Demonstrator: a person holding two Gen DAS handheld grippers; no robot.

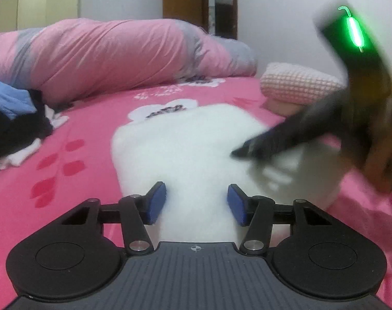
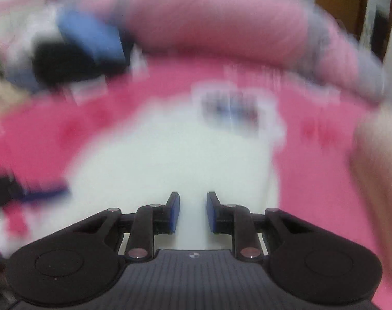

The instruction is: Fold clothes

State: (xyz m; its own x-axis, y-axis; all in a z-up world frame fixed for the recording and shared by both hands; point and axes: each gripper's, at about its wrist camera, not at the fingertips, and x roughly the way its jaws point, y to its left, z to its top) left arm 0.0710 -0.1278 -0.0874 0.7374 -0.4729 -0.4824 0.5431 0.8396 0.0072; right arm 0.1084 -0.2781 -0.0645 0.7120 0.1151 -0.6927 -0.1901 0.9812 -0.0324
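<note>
Pink bedsheet (image 1: 92,134): white garment (image 1: 185,144) spread flat for folding; left gripper (image 1: 196,204) released above its near edge, right gripper (image 2: 193,213) narrowly parted, grasping nothing.

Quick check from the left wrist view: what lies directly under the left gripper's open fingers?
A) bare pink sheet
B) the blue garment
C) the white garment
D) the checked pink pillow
C: the white garment spreads on the bed between and beyond the left gripper pads.
</note>
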